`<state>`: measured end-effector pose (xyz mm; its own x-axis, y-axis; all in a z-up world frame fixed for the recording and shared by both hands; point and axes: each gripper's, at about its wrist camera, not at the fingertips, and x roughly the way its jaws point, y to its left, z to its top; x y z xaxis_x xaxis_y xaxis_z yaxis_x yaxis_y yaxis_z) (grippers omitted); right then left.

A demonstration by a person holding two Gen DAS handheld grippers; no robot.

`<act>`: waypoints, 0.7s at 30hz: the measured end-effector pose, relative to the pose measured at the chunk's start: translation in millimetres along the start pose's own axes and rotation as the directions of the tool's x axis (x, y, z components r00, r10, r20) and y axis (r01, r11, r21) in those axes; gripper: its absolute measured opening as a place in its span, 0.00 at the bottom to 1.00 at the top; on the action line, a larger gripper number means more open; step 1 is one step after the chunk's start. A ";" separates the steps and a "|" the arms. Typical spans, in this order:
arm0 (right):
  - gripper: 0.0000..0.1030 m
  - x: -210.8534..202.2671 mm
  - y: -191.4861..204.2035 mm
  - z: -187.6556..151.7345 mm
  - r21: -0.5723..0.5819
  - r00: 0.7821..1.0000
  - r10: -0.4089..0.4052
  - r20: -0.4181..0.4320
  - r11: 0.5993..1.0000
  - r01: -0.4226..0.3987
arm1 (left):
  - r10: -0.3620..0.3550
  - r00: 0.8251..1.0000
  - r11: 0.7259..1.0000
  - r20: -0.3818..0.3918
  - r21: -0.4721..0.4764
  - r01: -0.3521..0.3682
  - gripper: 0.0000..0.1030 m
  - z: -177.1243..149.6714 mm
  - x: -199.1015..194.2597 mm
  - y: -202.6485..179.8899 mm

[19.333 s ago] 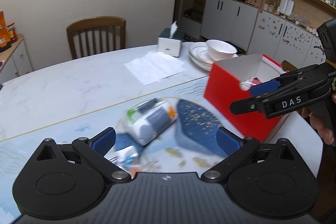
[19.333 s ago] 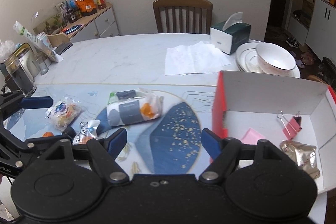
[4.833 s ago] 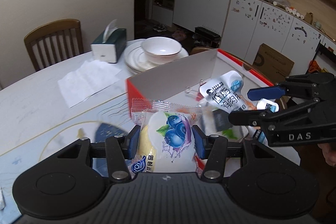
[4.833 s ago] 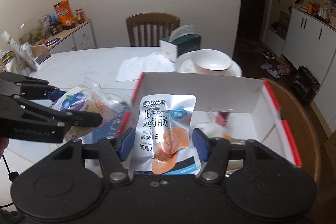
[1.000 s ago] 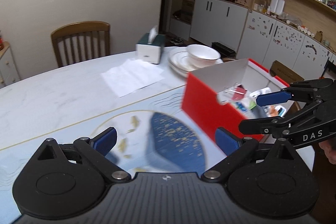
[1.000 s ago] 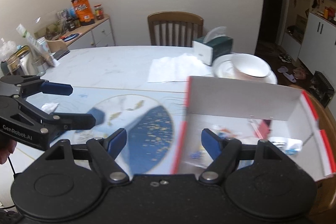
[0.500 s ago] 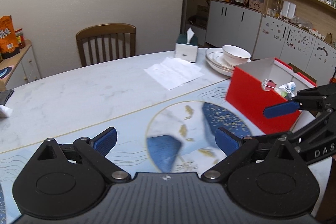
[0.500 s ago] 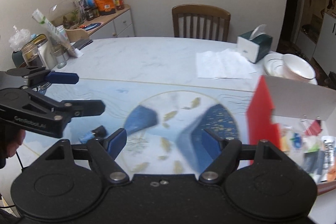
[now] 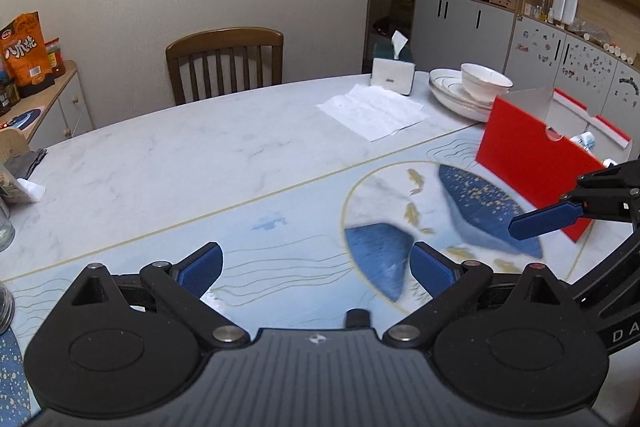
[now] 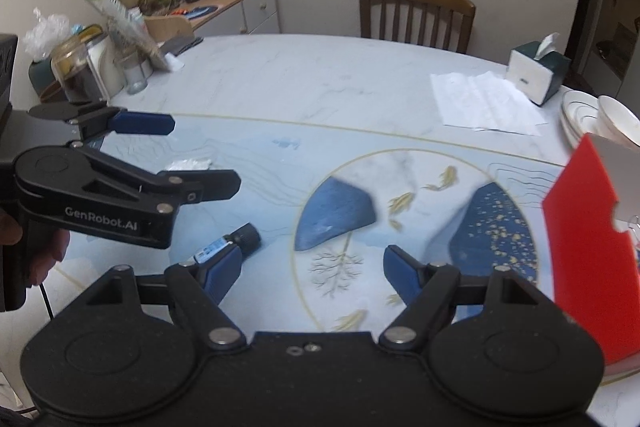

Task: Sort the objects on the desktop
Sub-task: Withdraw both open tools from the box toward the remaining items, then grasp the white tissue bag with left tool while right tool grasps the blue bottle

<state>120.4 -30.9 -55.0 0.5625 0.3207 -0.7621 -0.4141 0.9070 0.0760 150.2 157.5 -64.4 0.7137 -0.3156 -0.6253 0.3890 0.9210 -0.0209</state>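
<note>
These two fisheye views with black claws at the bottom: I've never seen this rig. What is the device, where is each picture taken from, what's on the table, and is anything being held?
There is no robot here. A person holds a hand-operated clamp in each hand, with a camera on each looking forward along its blue-padded jaws. One view comes from the left gripper, the other from the right gripper; each also catches the other from the side. Both stand open and hold nothing. On the patterned mat lie a small dark-capped tube and a crumpled white packet. The red box, on the person's right, already holds some items. Further back are a tissue box, white paper and stacked dishes.
</note>
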 end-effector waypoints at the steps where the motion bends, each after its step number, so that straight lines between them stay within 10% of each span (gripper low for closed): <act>1: 0.76 3.2 3.0 1.0 -0.004 1.000 -0.001 -0.004 1.000 0.001 | 0.000 1.000 1.000 -0.004 0.003 0.000 0.98 -2.0 1.7 3.2; 21: 0.75 69.5 53.0 7.0 -0.064 0.990 0.064 -0.124 0.995 -0.073 | 0.078 0.990 0.997 -0.115 0.022 -0.076 0.97 -36.7 44.6 63.1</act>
<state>142.5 41.4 -99.5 0.4415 0.3419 -0.8296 -0.4988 0.8620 0.0899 185.2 209.9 -122.2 0.6704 -0.2141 -0.7104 0.3459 0.9373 0.0440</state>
